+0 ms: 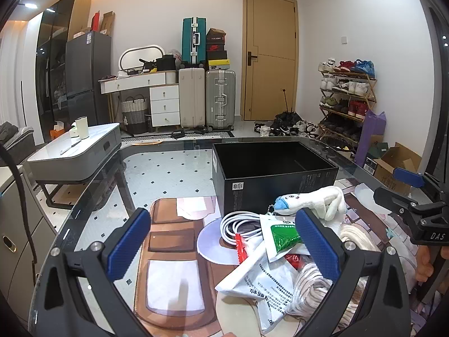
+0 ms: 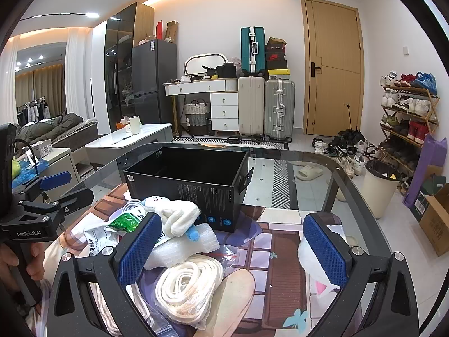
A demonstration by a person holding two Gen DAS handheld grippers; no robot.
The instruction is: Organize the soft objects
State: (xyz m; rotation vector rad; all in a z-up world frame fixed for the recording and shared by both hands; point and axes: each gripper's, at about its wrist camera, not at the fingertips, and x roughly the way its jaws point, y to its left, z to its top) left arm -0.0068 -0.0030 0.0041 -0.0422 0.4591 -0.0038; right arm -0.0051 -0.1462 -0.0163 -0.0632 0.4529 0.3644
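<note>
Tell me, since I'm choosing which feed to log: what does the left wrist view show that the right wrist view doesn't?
Only the left wrist view shows the red-tipped white cable fully. Only the right wrist view shows the foam sheet, bagged white rope coil and bin. Both show the empty black box, white plush toy, green-printed packet and both open claws.

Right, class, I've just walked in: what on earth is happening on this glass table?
A person holds a two-finger gripper in each hand over a pile of soft things. Both the left gripper and the right gripper are open and hold nothing. The pile has a white plush toy, a coiled rope, a white cable and plastic packets. Behind it the black box stands open and empty.
</note>
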